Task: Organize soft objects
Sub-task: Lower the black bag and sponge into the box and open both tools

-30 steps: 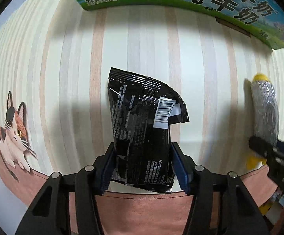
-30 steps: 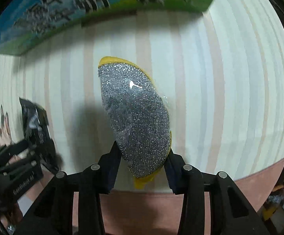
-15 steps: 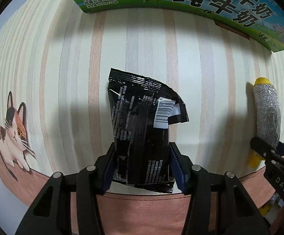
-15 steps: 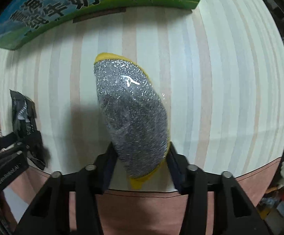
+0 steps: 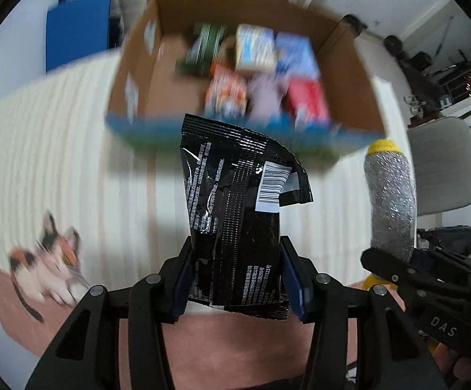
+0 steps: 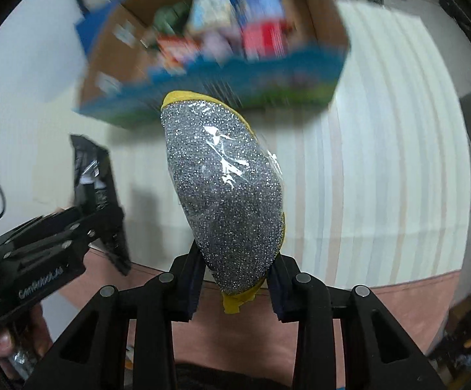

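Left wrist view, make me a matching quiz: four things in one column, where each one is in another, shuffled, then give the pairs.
Things:
1. black snack packet
2. silver scouring sponge
3. cardboard box
4. cat picture

Places:
A. printed on the tablecloth, lower left
B. clamped in the left gripper
C. far end of the table, open, with packets inside
D. clamped in the right gripper, at the right edge

Pairs: 1-B, 2-D, 3-C, 4-A
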The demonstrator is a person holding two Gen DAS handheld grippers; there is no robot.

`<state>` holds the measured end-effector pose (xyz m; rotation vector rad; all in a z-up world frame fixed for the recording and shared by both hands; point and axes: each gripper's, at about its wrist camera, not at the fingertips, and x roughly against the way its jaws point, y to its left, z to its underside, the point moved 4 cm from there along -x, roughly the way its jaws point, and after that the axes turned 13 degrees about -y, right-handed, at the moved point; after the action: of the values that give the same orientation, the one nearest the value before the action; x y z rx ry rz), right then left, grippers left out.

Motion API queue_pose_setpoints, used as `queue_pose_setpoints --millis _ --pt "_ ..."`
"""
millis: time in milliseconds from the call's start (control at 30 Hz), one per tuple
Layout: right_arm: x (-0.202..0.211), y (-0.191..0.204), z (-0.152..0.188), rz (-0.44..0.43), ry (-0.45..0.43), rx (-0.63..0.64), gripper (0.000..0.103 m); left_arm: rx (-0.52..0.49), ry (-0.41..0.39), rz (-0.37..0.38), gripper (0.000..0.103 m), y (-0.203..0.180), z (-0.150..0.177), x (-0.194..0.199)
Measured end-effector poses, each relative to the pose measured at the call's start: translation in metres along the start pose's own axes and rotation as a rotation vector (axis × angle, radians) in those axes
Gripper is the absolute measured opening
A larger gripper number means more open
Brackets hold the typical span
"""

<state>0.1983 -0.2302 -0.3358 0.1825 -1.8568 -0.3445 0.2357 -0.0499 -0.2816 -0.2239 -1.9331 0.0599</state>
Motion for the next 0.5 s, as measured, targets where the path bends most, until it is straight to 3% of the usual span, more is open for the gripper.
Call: queue_pose_setpoints --millis 133,233,367,500 --pt "0.036 0.007 -0.047 -0.011 -0.081 0.015 0.036 -0.035 -0.076 -0.035 0.046 0.005 -0.056 0.021" --pt "0.051 0.004 -0.086 0.005 -0.136 0.014 0.036 -0.041 -0.101 -0.072 0.046 0.015 -0.097 0.016" --pt "0.045 0.010 -0.127 0.045 -0.157 -0.003 0.036 -0.047 -0.076 -0.124 0.046 0.029 -0.138 -0.010" --pt "0.013 0.001 -0.156 0.114 -0.130 -0.026 0.036 -0.061 -0.012 -0.178 0.046 0.040 -0.153 -0.047"
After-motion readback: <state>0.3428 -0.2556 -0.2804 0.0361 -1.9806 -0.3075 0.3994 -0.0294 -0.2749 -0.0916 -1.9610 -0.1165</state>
